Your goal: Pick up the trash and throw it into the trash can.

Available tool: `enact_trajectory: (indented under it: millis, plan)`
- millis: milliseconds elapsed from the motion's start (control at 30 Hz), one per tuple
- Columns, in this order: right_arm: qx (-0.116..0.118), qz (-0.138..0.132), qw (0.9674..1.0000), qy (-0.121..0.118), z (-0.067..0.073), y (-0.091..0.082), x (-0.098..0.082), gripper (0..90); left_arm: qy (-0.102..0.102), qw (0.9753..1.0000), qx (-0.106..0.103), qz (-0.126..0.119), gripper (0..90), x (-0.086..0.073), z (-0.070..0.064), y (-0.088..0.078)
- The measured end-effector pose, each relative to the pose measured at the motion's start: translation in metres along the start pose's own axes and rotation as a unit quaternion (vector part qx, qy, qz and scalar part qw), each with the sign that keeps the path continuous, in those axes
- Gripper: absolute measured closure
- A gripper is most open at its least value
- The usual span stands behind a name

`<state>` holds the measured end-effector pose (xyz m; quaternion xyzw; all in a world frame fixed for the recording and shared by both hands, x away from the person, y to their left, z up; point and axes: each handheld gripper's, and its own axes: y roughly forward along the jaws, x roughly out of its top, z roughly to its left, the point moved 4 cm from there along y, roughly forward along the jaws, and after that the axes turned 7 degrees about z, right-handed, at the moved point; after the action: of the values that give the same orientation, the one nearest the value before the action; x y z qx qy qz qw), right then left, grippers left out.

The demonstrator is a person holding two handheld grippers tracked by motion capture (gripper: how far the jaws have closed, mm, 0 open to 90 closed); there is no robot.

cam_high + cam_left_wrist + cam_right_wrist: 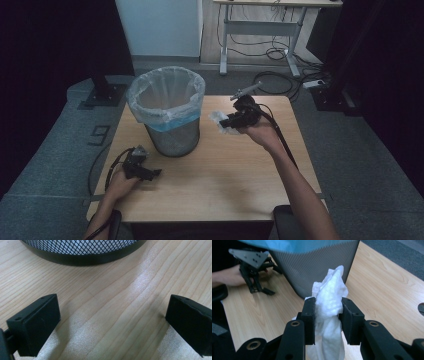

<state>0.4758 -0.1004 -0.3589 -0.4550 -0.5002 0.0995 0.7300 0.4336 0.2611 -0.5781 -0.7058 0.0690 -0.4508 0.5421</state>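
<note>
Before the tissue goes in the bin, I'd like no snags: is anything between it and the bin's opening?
Nothing visible blocks it. The right gripper is shut on the white tissue, raised beside the mesh bin. The bin's lined rim is open, and the left gripper rests on the table on the bin's other side.

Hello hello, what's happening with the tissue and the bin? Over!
Right tool shut on crumpled white tissue, raised beside mesh wastebasket. Left tool open, low over wooden table. Nothing between tissue and the lined bin mouth.
</note>
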Motion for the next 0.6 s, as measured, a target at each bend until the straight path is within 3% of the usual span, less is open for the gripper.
enact_trajectory:
  millis: [600]
  plan:
    - [-0.002, -0.007, 1.0, -0.006, 0.001, -0.025, 0.057, 66.0, 0.0, 1.0, 0.0, 0.0, 0.0, 0.0, 0.0, 0.0]
